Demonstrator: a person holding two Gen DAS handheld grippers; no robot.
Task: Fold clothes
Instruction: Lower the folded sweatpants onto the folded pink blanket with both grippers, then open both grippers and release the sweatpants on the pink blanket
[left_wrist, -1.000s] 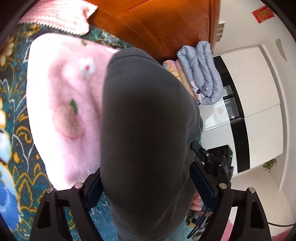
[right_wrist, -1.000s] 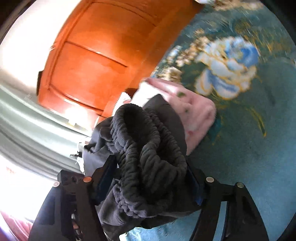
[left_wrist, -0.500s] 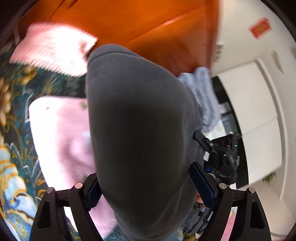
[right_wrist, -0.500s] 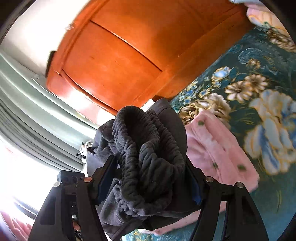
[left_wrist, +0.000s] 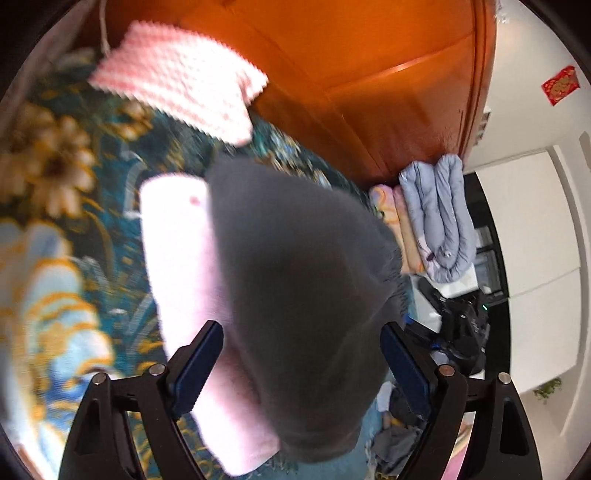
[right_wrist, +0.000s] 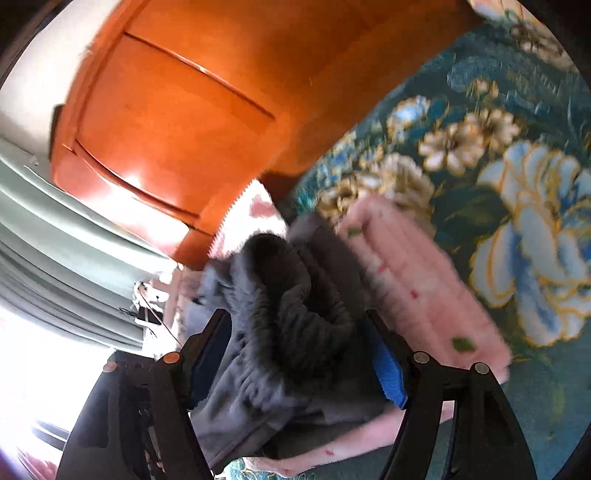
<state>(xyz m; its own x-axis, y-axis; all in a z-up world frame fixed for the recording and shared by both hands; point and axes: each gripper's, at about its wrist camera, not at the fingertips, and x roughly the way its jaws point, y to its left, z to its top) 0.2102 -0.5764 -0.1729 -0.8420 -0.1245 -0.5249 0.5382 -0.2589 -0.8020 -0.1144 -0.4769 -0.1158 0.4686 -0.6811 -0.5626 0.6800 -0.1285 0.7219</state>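
Observation:
A folded dark grey garment (left_wrist: 295, 295) fills the space between the jaws of my left gripper (left_wrist: 301, 350), which is shut on it. In the right wrist view my right gripper (right_wrist: 295, 339) is shut on the same grey garment (right_wrist: 291, 317) at its ribbed elastic waistband. A folded pink fleece garment (left_wrist: 181, 258) lies on the floral bedspread (left_wrist: 55, 258) just under and left of the grey one; it shows to the right in the right wrist view (right_wrist: 413, 273).
An orange wooden headboard (left_wrist: 369, 74) rises behind. A pink knitted cloth (left_wrist: 181, 77) lies at its foot. A folded grey-blue puffy jacket (left_wrist: 439, 214) and a pastel folded item (left_wrist: 399, 221) sit at the right. Curtains (right_wrist: 55, 229) hang at the left.
Both grippers have carried the grey garment towards the headboard, above the pink fleece, then lower. The views are motion-blurred.

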